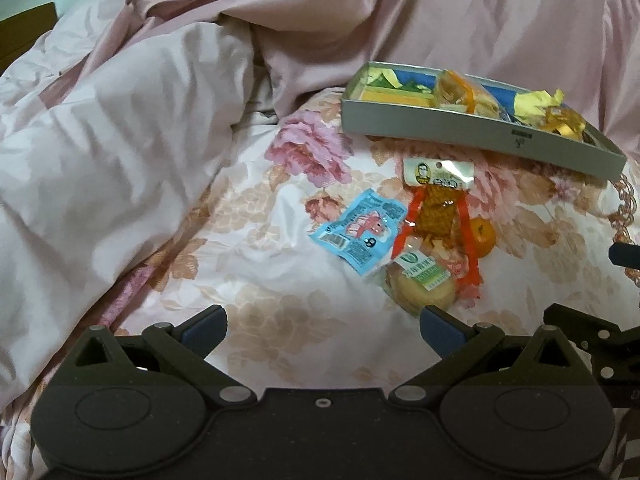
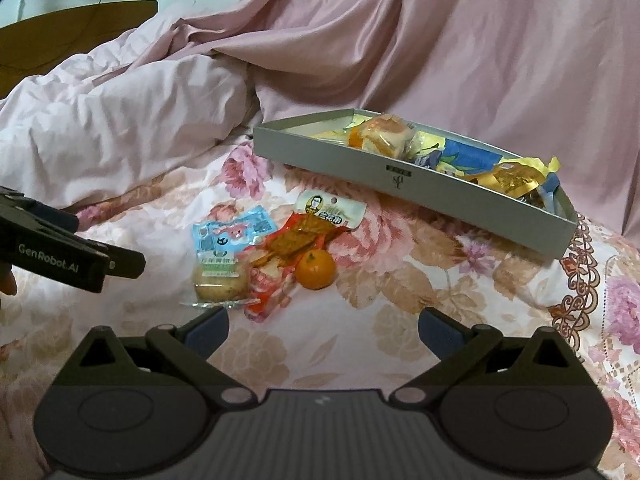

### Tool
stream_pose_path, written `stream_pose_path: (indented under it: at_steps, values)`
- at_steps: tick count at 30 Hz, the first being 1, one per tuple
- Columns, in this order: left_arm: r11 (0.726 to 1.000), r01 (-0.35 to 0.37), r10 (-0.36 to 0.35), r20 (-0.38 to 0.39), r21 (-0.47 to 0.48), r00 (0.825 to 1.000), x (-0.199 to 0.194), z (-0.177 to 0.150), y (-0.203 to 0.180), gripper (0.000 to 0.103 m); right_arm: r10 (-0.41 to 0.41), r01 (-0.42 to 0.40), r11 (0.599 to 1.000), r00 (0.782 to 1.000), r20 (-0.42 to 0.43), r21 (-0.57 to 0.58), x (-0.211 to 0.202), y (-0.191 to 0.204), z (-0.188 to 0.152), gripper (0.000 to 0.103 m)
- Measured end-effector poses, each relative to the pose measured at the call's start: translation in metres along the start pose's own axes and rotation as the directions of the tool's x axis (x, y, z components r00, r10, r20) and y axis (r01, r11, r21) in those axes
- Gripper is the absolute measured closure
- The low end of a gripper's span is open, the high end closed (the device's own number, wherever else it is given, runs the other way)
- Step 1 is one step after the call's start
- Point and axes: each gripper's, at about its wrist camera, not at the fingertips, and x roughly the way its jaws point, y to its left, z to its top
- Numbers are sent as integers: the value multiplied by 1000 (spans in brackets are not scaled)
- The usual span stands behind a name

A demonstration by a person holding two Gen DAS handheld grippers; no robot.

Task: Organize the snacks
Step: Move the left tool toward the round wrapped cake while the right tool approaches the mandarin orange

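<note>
We are between picks: both the left gripper (image 1: 323,330) and right gripper (image 2: 323,330) gape empty — loose snacks on the bed (image 2: 400,300), the tangerine (image 2: 315,269) nearest, await the grey box (image 2: 360,168).

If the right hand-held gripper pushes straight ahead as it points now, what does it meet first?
Probably bare floral bedspread; the open right hand-held gripper holds nothing. Further along that line sits the small orange, then the grey box. Depth is hard to judge through the fisheye.
</note>
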Motion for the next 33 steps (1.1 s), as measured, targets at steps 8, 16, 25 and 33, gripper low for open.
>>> stream_pose_path:
  at_steps: [8, 16, 25, 33]
  values:
    - [1000, 29, -29, -21, 6, 999, 11, 2, -3, 1, 3, -2, 1000, 1000, -29, 20, 8, -3, 1, 0]
    - [996, 89, -89, -31, -20, 995, 27, 6, -4, 1, -14, 16, 999, 998, -62, 31, 17, -7, 0, 0]
    - [970, 215, -218, -15, -110, 976, 41, 16, -9, 1, -48, 54, 997, 994, -95, 61, 36, -21, 0, 0]
    - [960, 262, -266, -28, -96, 964, 65, 25, -23, 1, -72, 71, 991, 997, -6, -110, 54, -18, 7, 0]
